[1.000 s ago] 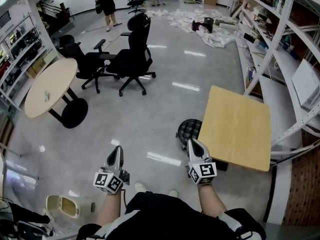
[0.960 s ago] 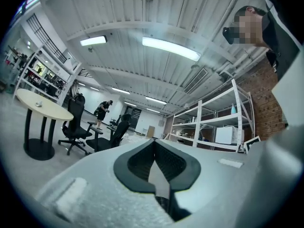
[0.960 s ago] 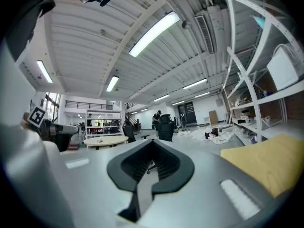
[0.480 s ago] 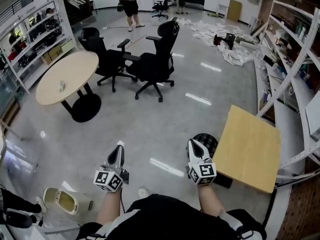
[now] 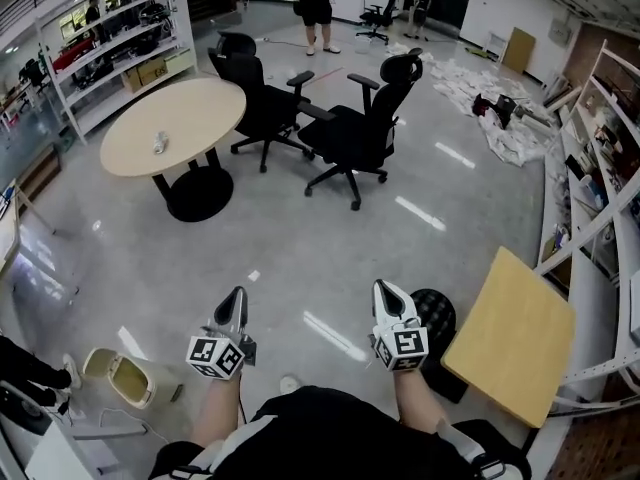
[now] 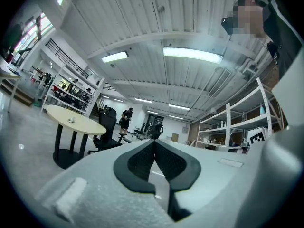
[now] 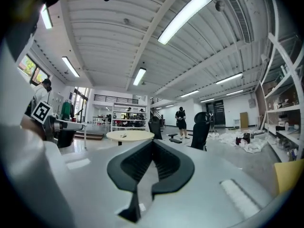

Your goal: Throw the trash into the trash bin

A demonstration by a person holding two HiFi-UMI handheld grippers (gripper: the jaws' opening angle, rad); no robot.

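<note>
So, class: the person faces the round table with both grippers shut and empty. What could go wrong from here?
The item on the table looks small. The shut left gripper and right gripper might nudge it away rather than pinch it.
Two chairs stand close beside the table, so the approach could bump them.
The beige bin sits low at the person's left, and a hasty drop could miss it.

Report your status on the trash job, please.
Left gripper shut, empty; right gripper shut, empty. Likely trash on round table. Trash bin on floor, left. Office chairs beside table.
</note>
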